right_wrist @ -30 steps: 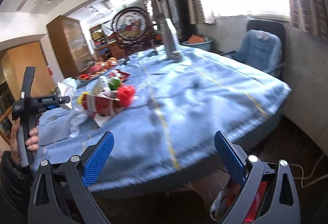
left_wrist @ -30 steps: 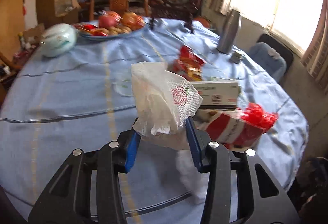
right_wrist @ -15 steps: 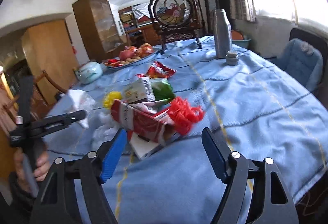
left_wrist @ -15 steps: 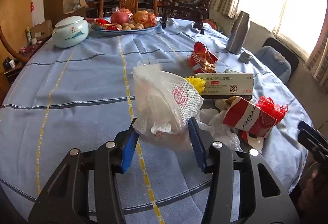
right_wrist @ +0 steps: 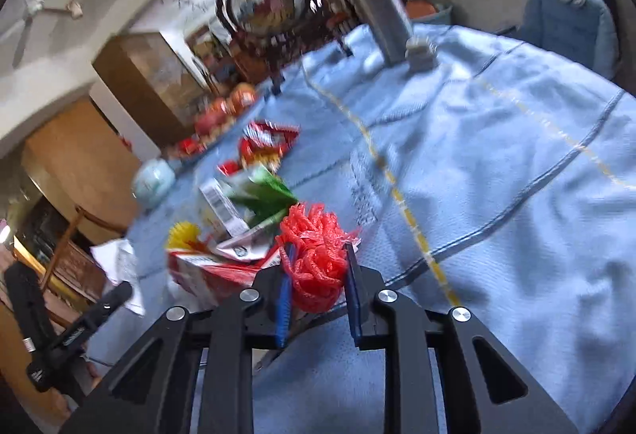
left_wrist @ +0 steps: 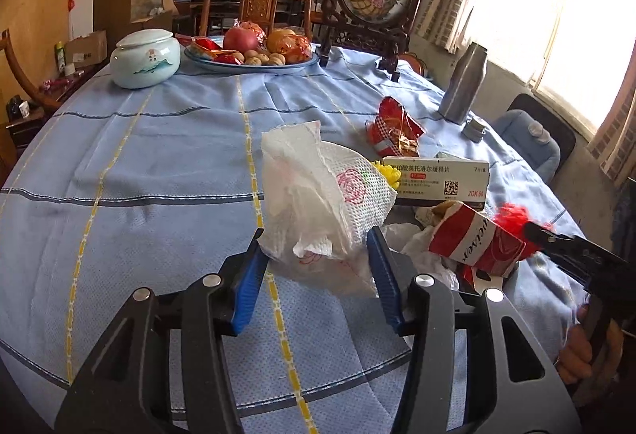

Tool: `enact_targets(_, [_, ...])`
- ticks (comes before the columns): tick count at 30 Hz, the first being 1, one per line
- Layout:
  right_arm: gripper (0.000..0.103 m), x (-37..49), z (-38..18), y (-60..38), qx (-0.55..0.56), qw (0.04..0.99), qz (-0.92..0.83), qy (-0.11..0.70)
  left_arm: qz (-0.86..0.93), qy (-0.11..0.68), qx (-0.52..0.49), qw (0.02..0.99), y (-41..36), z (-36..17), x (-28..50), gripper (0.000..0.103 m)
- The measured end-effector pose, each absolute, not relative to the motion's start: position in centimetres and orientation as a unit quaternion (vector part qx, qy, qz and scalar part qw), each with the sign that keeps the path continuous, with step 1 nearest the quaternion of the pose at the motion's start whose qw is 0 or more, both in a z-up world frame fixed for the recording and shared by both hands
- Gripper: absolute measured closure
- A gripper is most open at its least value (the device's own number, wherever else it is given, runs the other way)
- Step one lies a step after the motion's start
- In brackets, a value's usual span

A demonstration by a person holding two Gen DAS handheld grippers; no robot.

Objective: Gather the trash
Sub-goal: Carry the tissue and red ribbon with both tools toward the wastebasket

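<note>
While your left gripper [left_wrist: 314, 267] holds the crumpled tissue wad [left_wrist: 318, 203], your right gripper [right_wrist: 318, 275] has just been closing around the red mesh net [right_wrist: 314, 259], at the trash pile's near edge, directly between its pads.

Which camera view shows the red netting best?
The right wrist view: the red netting sits large and central between the right gripper pads, its mesh loops clear despite blur. The left wrist view shows only a small bright patch of it behind the red carton, partly hidden by that gripper's tip.
</note>
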State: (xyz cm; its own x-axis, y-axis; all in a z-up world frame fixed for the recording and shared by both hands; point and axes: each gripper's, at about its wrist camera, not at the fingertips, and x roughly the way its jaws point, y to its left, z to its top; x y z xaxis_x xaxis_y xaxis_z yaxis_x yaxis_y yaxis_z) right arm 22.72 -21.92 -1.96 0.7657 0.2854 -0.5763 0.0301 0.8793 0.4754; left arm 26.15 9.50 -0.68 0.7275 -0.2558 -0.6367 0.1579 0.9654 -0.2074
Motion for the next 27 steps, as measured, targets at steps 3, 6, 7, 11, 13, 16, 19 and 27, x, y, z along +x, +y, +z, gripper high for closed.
enact_targets(3, [0.079,19.5,0.1,-21.8,0.211,0.93,0.074,0.291,-0.112,0.346,-0.075,0.928,9.7,-0.6,26.1,0.052])
enact_targets(6, [0.078,16.5,1.5,-22.1,0.193,0.942,0.067,0.265,-0.115,0.339,-0.089,0.93,10.2,-0.5,25.8,0.052])
enact_targets(7, [0.078,15.4,1.8,-22.4,0.192,0.944,0.065,0.259,-0.116,0.338,-0.097,0.929,10.5,-0.5,25.8,0.052])
enact_targets(11, [0.078,12.3,2.2,-24.6,0.204,0.946,0.05,0.246,-0.124,0.338,-0.13,0.924,11.5,-0.5,26.0,0.053])
enact_targets(13, [0.078,10.8,2.2,-25.9,0.214,0.946,0.039,0.242,-0.132,0.335,-0.143,0.922,11.9,-0.4,25.9,0.054])
enact_targets(16, [0.078,8.1,2.3,-28.1,0.224,0.947,0.013,0.232,-0.132,0.33,-0.139,0.924,11.6,-0.1,25.1,0.054])
enact_targets(19, [0.078,5.3,2.3,-30.8,0.233,0.948,-0.019,0.218,-0.144,0.332,-0.124,0.924,10.0,0.3,23.6,0.054])
enact_targets(27, [0.078,-0.8,0.2,-37.2,0.279,0.933,-0.094,0.205,-0.215,0.328,-0.066,0.918,2.4,2.0,19.3,0.054])
